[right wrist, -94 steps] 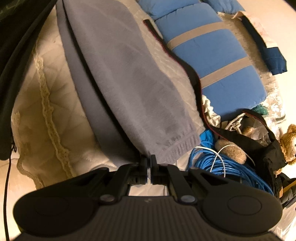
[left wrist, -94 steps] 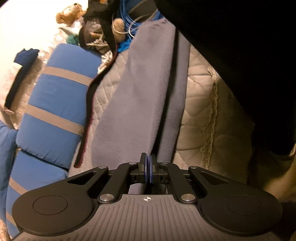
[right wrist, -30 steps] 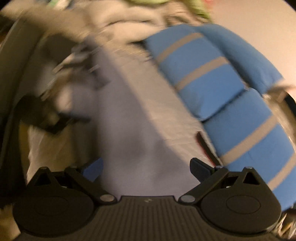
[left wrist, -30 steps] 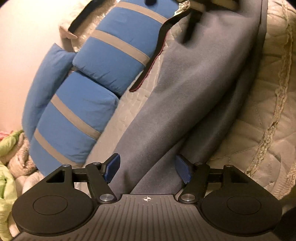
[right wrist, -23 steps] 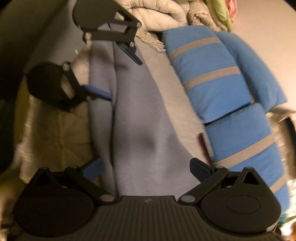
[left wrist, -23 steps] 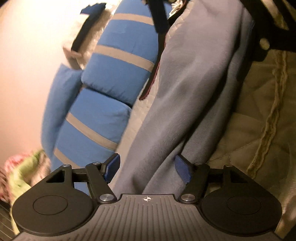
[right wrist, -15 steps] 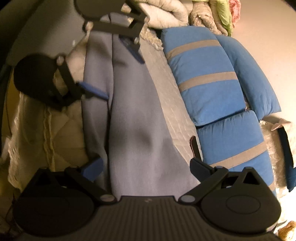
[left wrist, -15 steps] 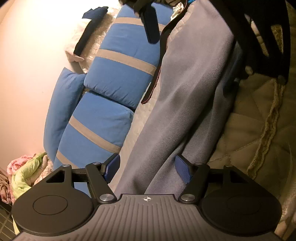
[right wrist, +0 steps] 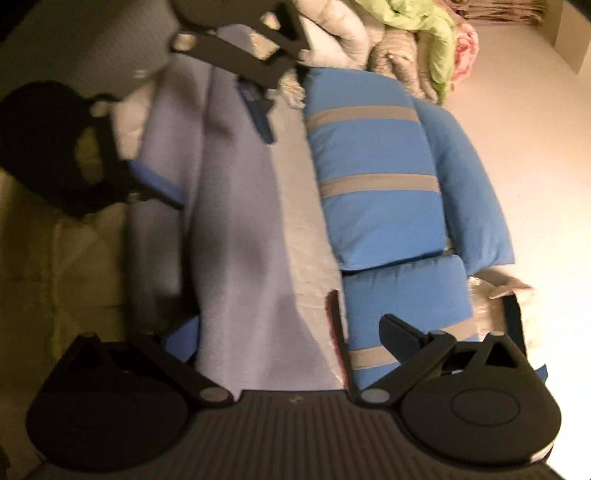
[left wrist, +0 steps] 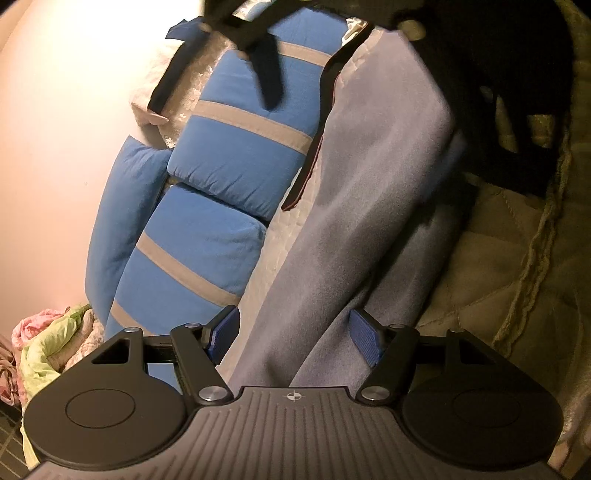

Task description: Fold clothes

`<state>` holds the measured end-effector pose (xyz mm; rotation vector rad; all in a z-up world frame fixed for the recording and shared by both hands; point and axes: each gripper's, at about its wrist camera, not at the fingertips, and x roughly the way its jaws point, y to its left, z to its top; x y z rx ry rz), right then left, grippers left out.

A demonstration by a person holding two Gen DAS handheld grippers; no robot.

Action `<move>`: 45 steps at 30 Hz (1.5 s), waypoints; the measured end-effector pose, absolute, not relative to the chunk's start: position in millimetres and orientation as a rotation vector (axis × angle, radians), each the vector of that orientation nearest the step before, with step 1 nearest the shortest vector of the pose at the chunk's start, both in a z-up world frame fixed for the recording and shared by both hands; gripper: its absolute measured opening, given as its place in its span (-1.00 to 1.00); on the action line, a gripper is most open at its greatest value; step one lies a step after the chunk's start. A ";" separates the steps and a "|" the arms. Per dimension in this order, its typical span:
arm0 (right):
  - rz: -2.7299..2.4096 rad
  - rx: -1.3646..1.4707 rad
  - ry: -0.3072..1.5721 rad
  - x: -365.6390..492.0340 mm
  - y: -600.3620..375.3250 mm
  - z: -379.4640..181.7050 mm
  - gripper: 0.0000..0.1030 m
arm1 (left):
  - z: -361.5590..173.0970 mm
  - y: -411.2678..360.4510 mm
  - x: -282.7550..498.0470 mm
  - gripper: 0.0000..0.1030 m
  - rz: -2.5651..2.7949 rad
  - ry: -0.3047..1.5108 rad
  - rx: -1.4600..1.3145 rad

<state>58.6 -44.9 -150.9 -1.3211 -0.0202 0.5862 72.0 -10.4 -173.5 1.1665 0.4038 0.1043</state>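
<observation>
I have both claws hovering at opposite ends of the grey fleece trousers [left wrist: 369, 206], which lie stretched long on the quilted bed cover [left wrist: 517, 236], doubled lengthwise with one leg on the other as far as I can judge. My left claw [left wrist: 293, 338] stands open, its blue pads either side of the near end of the cloth without pressing it. My right claw [right wrist: 291, 332] is open too, jaws spread wide over the other end; that view is smeared, so I can't say whether a pad brushes the fabric. In the left view the right claw sits at about 1 o'clock, dark against the light; in the right view the left one is at 11 o'clock. The blue striped cushions [left wrist: 236, 147] run alongside the trousers, with a dark strap [left wrist: 314, 140] between them and a heap of bedding [right wrist: 417, 33] beyond. To my eye the lengthwise fold is done; bringing one end over the other is still left, and neither claw has a hold for it yet.
</observation>
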 end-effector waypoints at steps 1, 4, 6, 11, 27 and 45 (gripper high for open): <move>0.586 -1.329 -0.020 61.1 -43.8 -152.2 1.00 | -173.4 -10.2 71.4 0.25 0.103 0.402 1.165; 0.619 -1.315 0.000 68.5 -40.2 -152.2 1.00 | -173.5 -9.8 69.5 0.25 0.100 0.394 1.162; 0.625 -1.276 0.005 72.9 -36.8 -146.1 1.00 | -173.8 -9.7 67.9 0.25 0.098 0.386 1.161; 0.667 -1.076 0.049 86.3 -35.2 -118.3 1.00 | -169.9 -10.3 58.6 0.25 0.068 0.319 1.128; 0.759 -0.861 0.165 105.1 -41.1 -88.7 1.00 | -165.5 -18.6 88.5 0.23 0.136 0.286 1.186; 0.932 -0.993 0.203 69.7 -59.6 -85.8 1.00 | -157.2 -19.7 56.0 -0.95 -0.043 0.410 1.352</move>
